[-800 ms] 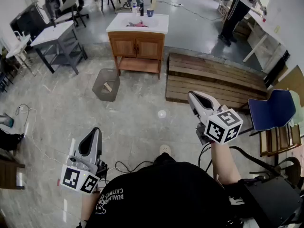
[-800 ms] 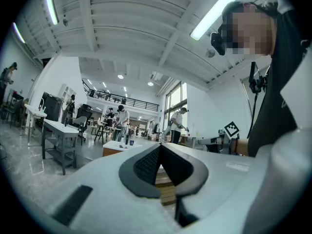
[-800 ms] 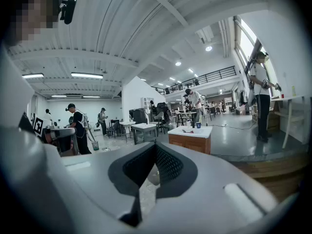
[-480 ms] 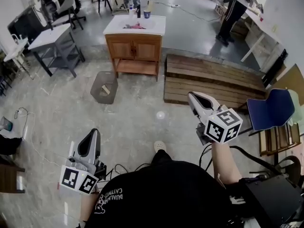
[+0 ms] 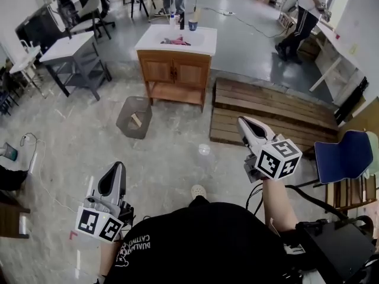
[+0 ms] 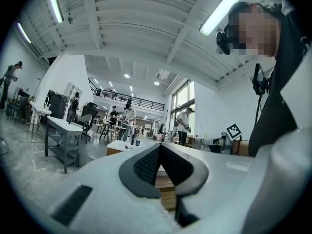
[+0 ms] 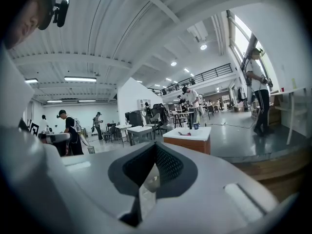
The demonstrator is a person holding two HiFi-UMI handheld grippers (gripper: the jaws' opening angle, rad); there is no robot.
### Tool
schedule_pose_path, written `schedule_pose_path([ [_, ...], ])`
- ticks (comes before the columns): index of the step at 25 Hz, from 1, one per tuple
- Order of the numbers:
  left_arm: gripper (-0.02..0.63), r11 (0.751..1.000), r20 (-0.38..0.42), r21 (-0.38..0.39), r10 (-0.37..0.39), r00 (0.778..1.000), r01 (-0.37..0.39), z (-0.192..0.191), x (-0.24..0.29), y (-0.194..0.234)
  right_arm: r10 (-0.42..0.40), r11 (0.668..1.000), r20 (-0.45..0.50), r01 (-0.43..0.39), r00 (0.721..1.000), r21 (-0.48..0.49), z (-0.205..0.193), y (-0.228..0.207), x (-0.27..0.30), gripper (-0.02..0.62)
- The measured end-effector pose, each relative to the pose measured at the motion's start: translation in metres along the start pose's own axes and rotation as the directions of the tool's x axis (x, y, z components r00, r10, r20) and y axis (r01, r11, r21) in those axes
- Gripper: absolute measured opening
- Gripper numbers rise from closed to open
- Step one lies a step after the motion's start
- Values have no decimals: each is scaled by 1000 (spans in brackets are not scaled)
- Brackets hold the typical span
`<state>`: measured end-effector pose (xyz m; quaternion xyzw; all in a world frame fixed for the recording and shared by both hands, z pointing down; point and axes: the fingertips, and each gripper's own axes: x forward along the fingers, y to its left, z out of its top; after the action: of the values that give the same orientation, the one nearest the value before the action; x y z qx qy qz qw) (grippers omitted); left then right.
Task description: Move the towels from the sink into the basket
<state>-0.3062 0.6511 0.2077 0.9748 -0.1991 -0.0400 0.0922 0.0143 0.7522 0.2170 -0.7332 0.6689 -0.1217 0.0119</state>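
Observation:
Pink towels [image 5: 175, 41] lie in the basin of the white sink [image 5: 201, 42], which tops a wooden cabinet across the room. The grey mesh basket [image 5: 134, 117] stands on the floor in front of the cabinet, to its left. My left gripper [image 5: 118, 165] is held low at the left, far from both, its jaws together and empty [image 6: 160, 146]. My right gripper [image 5: 241, 120] points toward the sink from a distance, shut with nothing in it [image 7: 156, 144]. The right gripper view shows the sink [image 7: 189, 133] well ahead.
Wooden pallets [image 5: 272, 108] lie right of the cabinet. A blue chair [image 5: 343, 152] stands at the right edge and grey tables [image 5: 71, 47] at the left. A person [image 5: 302, 13] stands at the back right. Cables [image 5: 29, 141] trail over the floor.
The head view has shifted: sink, basket and pallets sit slightly lower and further right in frame. A foot shows below, stepping forward. Both grippers stay shut, in the same places in frame.

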Motion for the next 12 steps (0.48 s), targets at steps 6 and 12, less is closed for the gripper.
schedule_pose_path([
  [6, 6, 1000, 56, 1, 6, 998, -6, 20, 68, 26, 15, 1000, 16, -15, 1000, 1, 38, -45, 73, 6],
  [12, 5, 999, 42, 6, 50, 998, -50, 15, 137, 51, 61, 998, 19, -61, 998, 9, 60, -94, 136, 6],
])
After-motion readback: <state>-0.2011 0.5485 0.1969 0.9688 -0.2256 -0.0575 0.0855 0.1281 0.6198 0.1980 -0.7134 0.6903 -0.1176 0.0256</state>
